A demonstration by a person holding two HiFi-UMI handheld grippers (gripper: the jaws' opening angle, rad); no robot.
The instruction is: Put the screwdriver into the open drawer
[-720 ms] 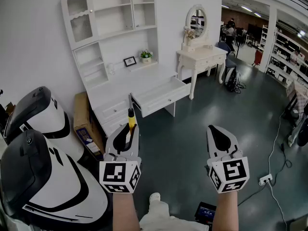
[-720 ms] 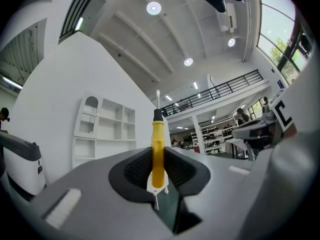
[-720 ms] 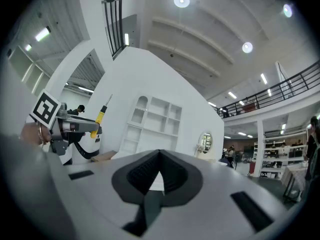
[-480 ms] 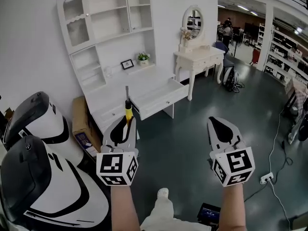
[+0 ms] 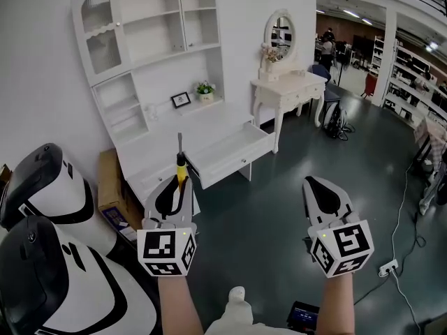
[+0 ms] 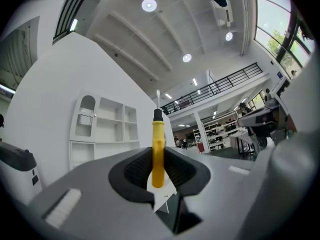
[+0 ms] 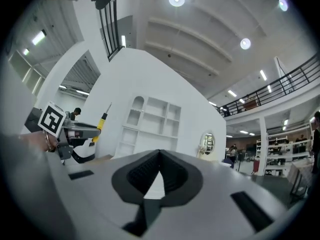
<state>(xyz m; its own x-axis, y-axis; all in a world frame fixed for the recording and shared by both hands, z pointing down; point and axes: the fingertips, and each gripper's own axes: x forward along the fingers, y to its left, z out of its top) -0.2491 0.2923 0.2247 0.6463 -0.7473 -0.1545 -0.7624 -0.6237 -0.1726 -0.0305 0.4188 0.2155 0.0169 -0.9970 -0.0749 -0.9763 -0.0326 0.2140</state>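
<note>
My left gripper [image 5: 174,190] is shut on a screwdriver [image 5: 180,167] with a yellow handle; its metal shaft sticks up past the jaws. In the left gripper view the screwdriver [image 6: 158,146] stands upright between the pads of the left gripper [image 6: 158,156]. The open drawer [image 5: 227,147] juts out of the white desk [image 5: 174,128], ahead and a little right of the screwdriver tip, some way off. My right gripper [image 5: 323,195] hovers over the dark floor, shut with nothing in it. The right gripper view shows its jaws [image 7: 159,153] closed, and the left gripper [image 7: 70,132] with the screwdriver [image 7: 102,119] at the left.
Large white-and-black robot shells [image 5: 49,257] crowd the lower left, beside a cardboard box [image 5: 110,187]. A white dressing table with an oval mirror [image 5: 288,82] stands right of the desk. A cable and power strip [image 5: 387,265] lie on the floor at right. Shelving [image 5: 419,82] is far right.
The left gripper has tipped up a little, so more of the screwdriver's shaft shows above the jaws. The desk and drawer have shifted slightly in the head view. The right gripper keeps its pose.
</note>
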